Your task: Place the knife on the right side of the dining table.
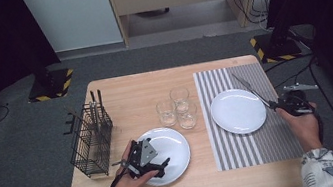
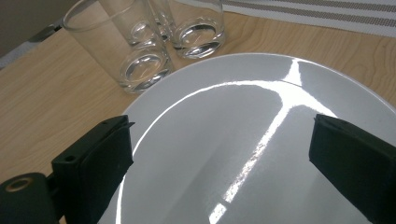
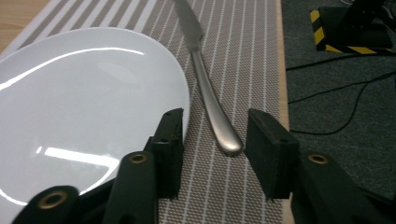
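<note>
Low in the high view, the left tool (image 1: 159, 165) hangs over the near round white ceramic plate (image 1: 175, 145), jaws spread wide with nothing between them, likely ready to take its rim. At the lower right, the right tool (image 1: 274, 104) has its jaws part open on either side of the silver steel table knife (image 3: 205, 86), pads clear of the handle. The knife lies on the grey striped placemat (image 1: 237, 153) just beside the second white plate (image 1: 237, 111), as a place setting wants. Above centre stand three clear drinking glasses (image 1: 178, 108); at the left edge of the wooden worktop (image 1: 128, 87) sits a black wire cutlery basket (image 1: 92, 140).
</note>
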Demonstrator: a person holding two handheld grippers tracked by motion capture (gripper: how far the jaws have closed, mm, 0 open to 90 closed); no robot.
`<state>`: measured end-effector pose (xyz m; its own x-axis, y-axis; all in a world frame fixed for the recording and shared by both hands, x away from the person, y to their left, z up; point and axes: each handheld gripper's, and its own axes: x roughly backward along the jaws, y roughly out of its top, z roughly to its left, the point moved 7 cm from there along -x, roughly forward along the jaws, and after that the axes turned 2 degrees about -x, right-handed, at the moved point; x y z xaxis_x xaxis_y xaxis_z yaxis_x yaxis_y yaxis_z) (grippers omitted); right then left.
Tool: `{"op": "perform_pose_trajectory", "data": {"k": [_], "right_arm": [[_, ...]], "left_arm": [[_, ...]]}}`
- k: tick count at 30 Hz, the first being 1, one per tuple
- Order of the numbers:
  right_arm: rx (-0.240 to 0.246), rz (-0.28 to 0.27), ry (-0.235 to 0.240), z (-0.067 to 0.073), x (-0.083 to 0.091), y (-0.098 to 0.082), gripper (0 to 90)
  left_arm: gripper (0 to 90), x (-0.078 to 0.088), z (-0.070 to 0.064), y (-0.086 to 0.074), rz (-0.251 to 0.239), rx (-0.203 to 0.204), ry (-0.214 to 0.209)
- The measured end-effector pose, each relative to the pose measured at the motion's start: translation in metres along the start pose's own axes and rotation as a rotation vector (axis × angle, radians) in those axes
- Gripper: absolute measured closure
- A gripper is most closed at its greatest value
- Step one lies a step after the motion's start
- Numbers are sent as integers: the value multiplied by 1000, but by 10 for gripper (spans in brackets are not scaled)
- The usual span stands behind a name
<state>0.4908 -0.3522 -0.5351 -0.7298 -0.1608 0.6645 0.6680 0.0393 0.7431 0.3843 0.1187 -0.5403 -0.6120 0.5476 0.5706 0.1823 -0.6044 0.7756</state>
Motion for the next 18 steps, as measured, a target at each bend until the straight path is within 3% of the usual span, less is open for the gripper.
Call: {"op": "perform_pose_trajectory", "data": {"k": [5,12,15,18], "right_arm": [[0,-21,-22,-6,4,0,682],[23,27,-44,-9,-8,-9,729],[27,44,-47,-10,-13,-15,713],[4,47,-64,-13,-17,-17,598]], "left_arm": [[55,0,-1,1,-4,-7,8],[58,-1,-3,0,0,-14,0],[59,-2,-4,-1,3,-14,-2],[59,-3,-7,-2,2,-5,-12]]}}
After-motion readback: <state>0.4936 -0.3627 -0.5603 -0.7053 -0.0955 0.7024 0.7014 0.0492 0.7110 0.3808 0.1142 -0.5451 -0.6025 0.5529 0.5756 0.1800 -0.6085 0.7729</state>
